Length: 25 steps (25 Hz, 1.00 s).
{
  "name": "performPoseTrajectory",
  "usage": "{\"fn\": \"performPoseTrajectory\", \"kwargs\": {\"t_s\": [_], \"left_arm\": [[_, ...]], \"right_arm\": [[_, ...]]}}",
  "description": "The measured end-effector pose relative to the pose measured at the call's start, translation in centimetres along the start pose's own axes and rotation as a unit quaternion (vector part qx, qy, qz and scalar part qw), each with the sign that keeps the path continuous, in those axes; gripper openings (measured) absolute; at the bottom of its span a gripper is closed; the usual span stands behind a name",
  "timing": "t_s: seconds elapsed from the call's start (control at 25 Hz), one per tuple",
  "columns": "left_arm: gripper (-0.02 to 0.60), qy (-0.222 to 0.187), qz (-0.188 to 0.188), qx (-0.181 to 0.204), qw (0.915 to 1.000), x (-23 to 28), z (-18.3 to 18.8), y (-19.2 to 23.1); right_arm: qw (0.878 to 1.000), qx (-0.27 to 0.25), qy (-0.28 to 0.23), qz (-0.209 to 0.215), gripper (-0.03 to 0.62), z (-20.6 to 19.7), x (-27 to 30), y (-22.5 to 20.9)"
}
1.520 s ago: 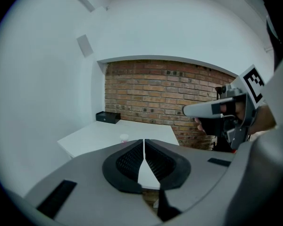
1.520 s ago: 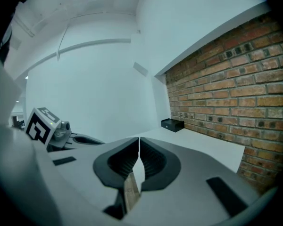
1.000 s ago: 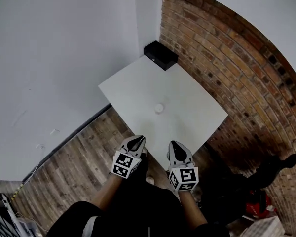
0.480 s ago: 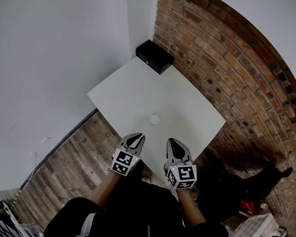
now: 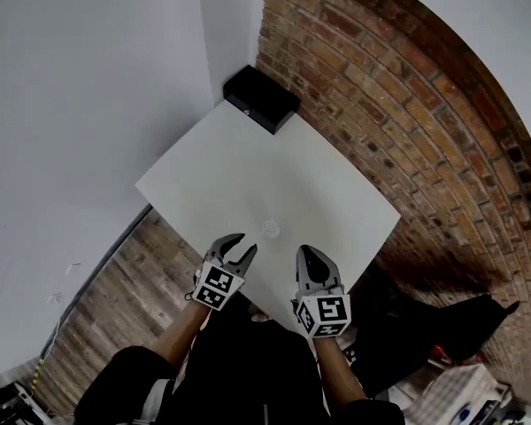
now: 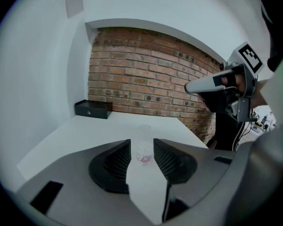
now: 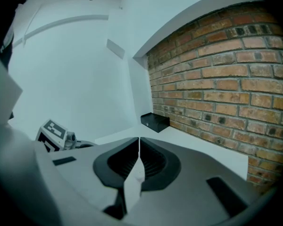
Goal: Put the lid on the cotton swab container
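**Task status.** The work is judged to be at its start. The cotton swab container [image 5: 270,229] stands upright on the white table [image 5: 248,162], just below the centre of the head view and near the table edge closest to you. No separate lid can be made out in any view. You cannot confirm whether the container is capped, so treat capping as not yet done. Neither gripper touches the container.

**Left gripper** [image 5: 241,243]. It sits at lower centre-left of the head view, at the near table edge. Its jaws stand partly apart and have just been opening. Nothing is between the pads. In the left gripper view the container lines up with the gap but stands farther off on the table.

**Right gripper** [image 5: 306,253]. It sits just right of the left one. Its jaws are fully together, with nothing clamped.

**Remaining.** Locate the lid, grasp it, and seat it on the container.
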<state>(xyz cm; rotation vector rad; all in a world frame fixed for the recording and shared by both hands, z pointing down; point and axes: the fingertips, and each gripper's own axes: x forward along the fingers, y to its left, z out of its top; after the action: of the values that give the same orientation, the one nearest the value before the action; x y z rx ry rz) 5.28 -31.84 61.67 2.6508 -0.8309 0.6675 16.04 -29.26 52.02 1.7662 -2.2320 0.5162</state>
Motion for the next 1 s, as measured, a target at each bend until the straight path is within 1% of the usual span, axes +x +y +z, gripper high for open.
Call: {"fn": "performPoseTrajectory", "kwargs": {"t_s": [0.16,0.24,0.32,0.48,0.6,0.64,0.84,1.0], "left_arm": [[0.197,0.013,-0.011,0.015,0.9997,1.7,-0.8,1.2],[0.236,0.023,-0.019,0.019,0.9994,2.5,-1.3,1.4],[0.259,0.031,-0.029,0.022,0.9988,3.1,-1.8,1.1],[0.282,0.049,-0.040,0.036,0.9974,4.7,-3.0,-0.2],[0.285,0.063,-0.028,0.064,0.9955,6.2,-4.2,-1.0],[0.288,0.067,-0.024,0.068,0.9952,6.7,-4.5,-1.3],[0.291,0.084,-0.008,0.054,0.9949,8.7,-6.4,-2.0],[0.292,0.105,0.000,0.050,0.9932,9.6,-8.0,-2.2]], "right_arm": [[1.000,0.004,0.014,-0.007,0.023,-0.3,1.8,-0.4],[1.000,0.004,0.018,-0.009,0.023,-0.4,2.6,-0.7],[1.000,0.004,0.018,-0.010,0.023,-0.2,3.3,-1.1],[1.000,-0.007,0.018,-0.006,0.023,0.3,4.2,-1.9],[0.999,-0.022,0.024,0.007,0.023,0.4,4.7,-2.0],[0.999,-0.027,0.027,0.014,0.023,0.4,4.8,-2.0],[0.996,-0.050,0.047,0.059,0.023,-0.2,5.7,-1.8],[0.993,-0.056,0.058,0.089,0.031,-0.6,6.3,-1.2]]}}
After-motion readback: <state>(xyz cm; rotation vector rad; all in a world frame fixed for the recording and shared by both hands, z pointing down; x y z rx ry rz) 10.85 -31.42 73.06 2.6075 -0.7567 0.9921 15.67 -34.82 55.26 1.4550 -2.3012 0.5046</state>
